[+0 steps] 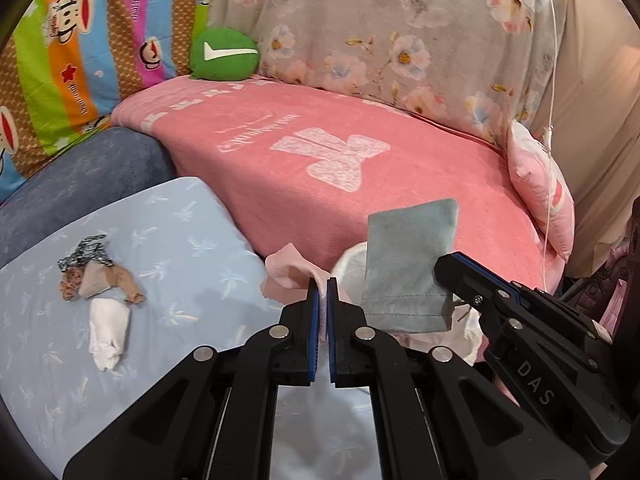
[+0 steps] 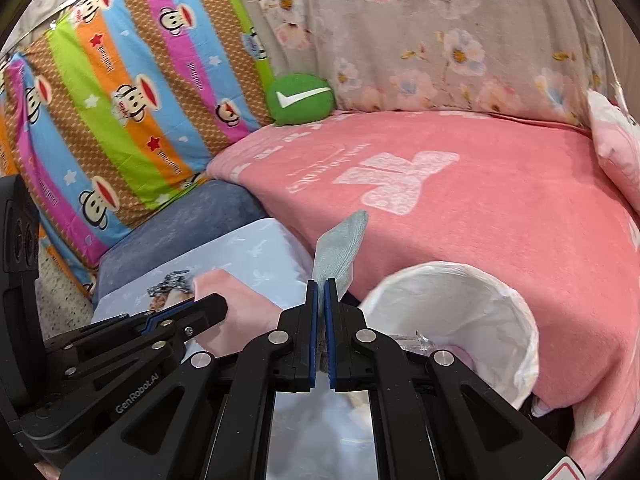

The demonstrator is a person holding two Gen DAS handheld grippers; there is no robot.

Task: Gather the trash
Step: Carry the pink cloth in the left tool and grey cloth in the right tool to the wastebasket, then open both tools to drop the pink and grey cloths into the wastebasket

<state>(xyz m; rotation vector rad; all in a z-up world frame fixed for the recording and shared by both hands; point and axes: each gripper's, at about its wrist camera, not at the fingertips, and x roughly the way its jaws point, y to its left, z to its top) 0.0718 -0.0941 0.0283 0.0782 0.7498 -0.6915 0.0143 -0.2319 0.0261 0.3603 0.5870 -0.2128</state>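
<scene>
Although a small heap of scraps (image 1: pixel 96 280) lies uncollected on the light blue pillow (image 1: pixel 180 240), the left wrist view suggests the job is midway: two pieces are in hand and the white-lined bin (image 1: pixel 468 336) sits just beside them, against the pink blanket (image 1: pixel 320 168). Here the left tongs (image 1: pixel 322 292) are clenched, their blue pads pinching the edge of a pink cloth (image 1: pixel 286 272). The right tongs (image 1: pixel 444 268) reach in from the side, closed on a grey-blue cloth (image 1: pixel 408 264) that hangs in front of the bin's mouth.

In the right wrist view, the right tongs (image 2: pixel 321 292) show pads nearly together, with the grey-blue cloth (image 2: pixel 340 248) standing up from between them. The bin (image 2: pixel 460 300) gapes just to the right, something crumpled already inside. The left tongs (image 2: pixel 212 308) lie low at the left, gripping the pink cloth (image 2: pixel 236 308). My guess is both cloths go in first, then the heap (image 2: pixel 170 284).
</scene>
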